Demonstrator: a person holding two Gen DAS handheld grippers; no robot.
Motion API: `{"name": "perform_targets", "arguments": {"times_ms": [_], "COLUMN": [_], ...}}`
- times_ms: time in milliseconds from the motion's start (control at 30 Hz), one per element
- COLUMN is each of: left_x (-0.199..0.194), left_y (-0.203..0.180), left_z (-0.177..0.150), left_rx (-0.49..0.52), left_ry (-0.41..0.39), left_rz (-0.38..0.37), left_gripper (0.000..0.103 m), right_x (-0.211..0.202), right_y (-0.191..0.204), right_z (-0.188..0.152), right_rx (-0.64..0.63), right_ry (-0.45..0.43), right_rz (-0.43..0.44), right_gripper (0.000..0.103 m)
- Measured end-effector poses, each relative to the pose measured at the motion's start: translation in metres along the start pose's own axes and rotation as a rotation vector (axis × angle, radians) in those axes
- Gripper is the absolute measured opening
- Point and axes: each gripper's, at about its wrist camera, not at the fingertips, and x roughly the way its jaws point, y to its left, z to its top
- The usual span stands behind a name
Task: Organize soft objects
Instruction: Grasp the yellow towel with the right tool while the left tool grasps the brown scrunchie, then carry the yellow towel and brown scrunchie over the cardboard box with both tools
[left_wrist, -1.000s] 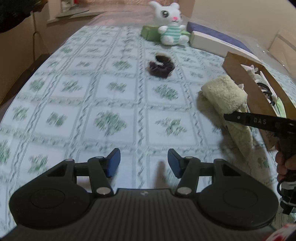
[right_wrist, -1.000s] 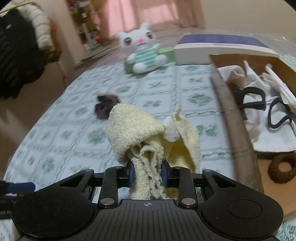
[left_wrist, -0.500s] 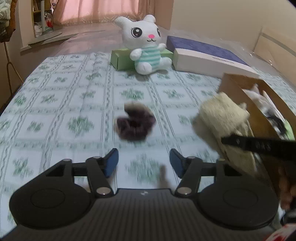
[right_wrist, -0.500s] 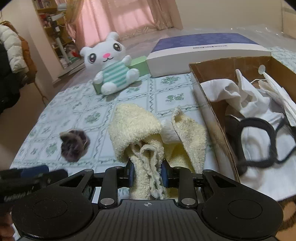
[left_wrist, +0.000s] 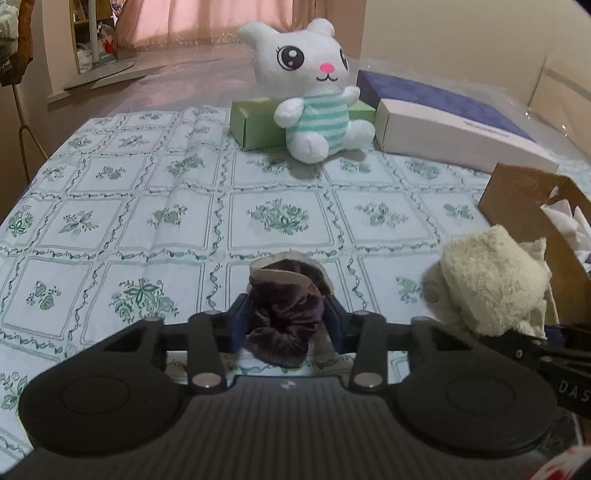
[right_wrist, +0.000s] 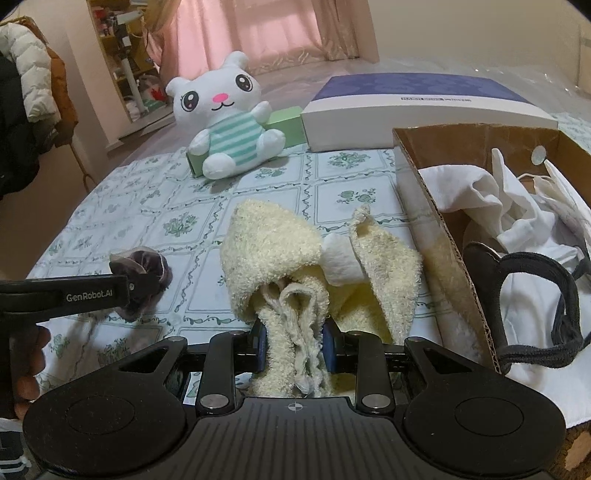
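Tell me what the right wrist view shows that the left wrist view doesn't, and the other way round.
Right wrist only: the box interior with white cloths and a black strap, plus the right gripper clamped on the cream towel.

Left wrist only: the left gripper closing around the dark scrunchie, seen between its fingers.

Both: plush bunny, green box, blue-and-white box, cardboard box, towel and scrunchie.
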Motion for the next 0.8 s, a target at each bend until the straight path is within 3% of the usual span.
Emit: {"name": "perform_targets", "arguments": {"times_ms": [167, 500, 633, 800], "left_x": [-0.023, -0.103, -0.134, -0.17], "left_y": [-0.004, 0.001, 0.001, -0.007], "left_z": [-0.012, -0.073, -0.102, -0.135], "left_rx": [0.032, -0.004, -0.021, -0.017], "left_ry": [0.003, 0.039, 0.083, 0.124], "left_rz": [0.001, 0.029, 0.044, 0.04], "left_gripper": [0.02, 0.02, 0.02, 0.02], "right_x": [-0.01, -0.078, -0.104, -0.133], "right_y": [-0.002, -0.003, -0.006, -0.031], "right_z": [-0.001, -0.047, -0.071, -0.103], "right_rx": [0.015, 0.092, 0.185, 0.372], "right_ry": [0.024, 0.145, 0.226, 0.299], "right_rz": [0.034, 0.261, 0.369, 0.41], "right_gripper": [0.029, 0.029, 0.029, 0.03]}}
